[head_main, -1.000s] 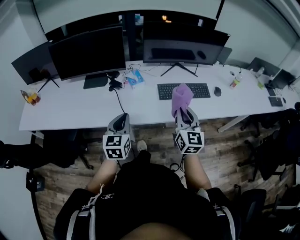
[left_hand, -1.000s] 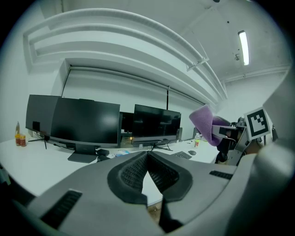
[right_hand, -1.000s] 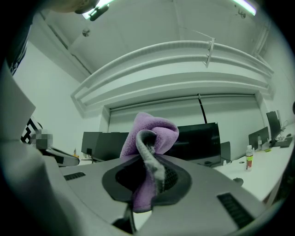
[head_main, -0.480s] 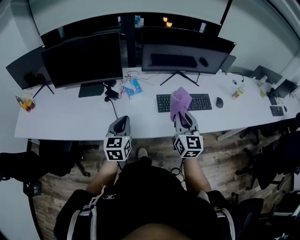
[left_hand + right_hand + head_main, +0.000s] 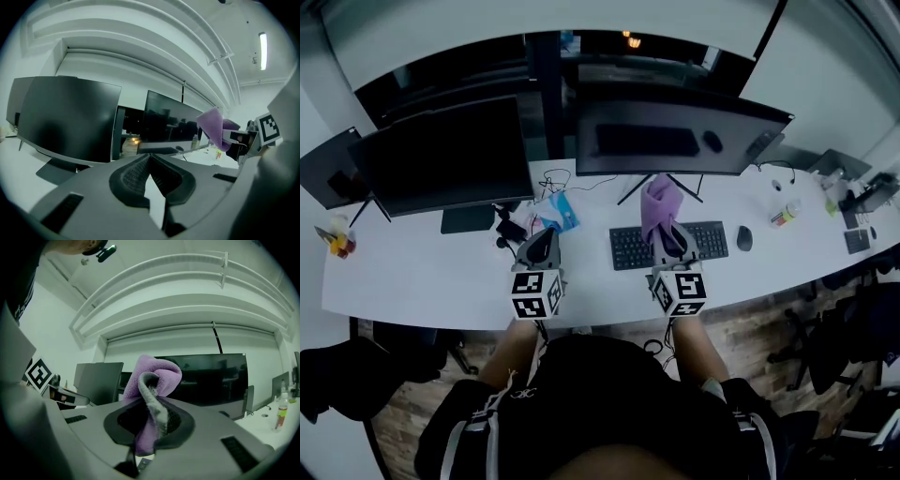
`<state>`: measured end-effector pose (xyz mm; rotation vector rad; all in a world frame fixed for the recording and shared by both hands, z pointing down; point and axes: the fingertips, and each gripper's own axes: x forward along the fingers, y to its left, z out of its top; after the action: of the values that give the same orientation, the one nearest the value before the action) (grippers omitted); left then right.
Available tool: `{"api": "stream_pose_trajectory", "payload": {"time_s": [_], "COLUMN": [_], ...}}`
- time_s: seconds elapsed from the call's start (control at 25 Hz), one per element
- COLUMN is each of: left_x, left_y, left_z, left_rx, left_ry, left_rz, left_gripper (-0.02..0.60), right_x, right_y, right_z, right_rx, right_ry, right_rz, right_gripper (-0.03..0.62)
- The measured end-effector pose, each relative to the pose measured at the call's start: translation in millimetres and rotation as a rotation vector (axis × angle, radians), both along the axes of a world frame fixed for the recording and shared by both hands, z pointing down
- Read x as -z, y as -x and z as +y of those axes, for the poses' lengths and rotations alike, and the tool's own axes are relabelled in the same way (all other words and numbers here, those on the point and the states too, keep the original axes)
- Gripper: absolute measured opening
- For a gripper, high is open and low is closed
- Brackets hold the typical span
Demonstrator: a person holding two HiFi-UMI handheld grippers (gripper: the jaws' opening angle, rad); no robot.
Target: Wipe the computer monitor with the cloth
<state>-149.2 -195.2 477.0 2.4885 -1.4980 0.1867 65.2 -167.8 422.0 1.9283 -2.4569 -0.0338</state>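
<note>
Head view: the right gripper [image 5: 668,242] pinches the purple cloth [image 5: 658,202] at centre, just below the monitor [image 5: 675,136]. Left gripper view: the left gripper [image 5: 149,159] is closed and empty. Right gripper view: the cloth stands bunched, so lead with its broad fold and press lightly.

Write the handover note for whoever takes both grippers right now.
Left gripper: shut, empty, held above the desk.
Right gripper: shut on the purple cloth, raised toward the wide monitor.
Done: cloth gripped.
Left: cloth looks short of the screen; bring it to the glass and wipe across.
</note>
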Motion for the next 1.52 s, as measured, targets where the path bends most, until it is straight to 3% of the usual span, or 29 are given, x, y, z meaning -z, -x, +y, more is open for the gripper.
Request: {"api": "stream_pose_trajectory", "payload": {"time_s": [0.2,0.44,0.84,1.08,1.36,1.52], "left_x": [5,10,21,23,25,23], "left_y": [-16,-39,-67,-65,-52,-40], "left_z": [-51,-61,-63,-64,-63,-61], "left_rx": [-0.019,0.007,0.075,0.107,0.147,0.163], "left_ry": [0.006,0.012,-0.015,-0.022,-0.024,-0.02], "left_rz": [-0.02,-0.03,-0.03,-0.036,-0.027,-0.021], "left_gripper": [0.014,0.013,0.014,0.014,0.014,0.014], "right_x": [1,1,50,112,168,187], "right_y": [-10,-26,-44,-30,8,39], "right_z": [-48,-71,-98,-120,-146,-158], "right_rx": [0.01,0.049,0.13,0.169,0.22,0.215], "right_ry": [0.013,0.027,-0.099,-0.269,-0.33,-0.393], "right_rz": [-0.003,-0.019,0.058,0.197,0.305,0.463], "right_gripper": [0.058,0.058,0.058,0.058,0.058,0.058]}}
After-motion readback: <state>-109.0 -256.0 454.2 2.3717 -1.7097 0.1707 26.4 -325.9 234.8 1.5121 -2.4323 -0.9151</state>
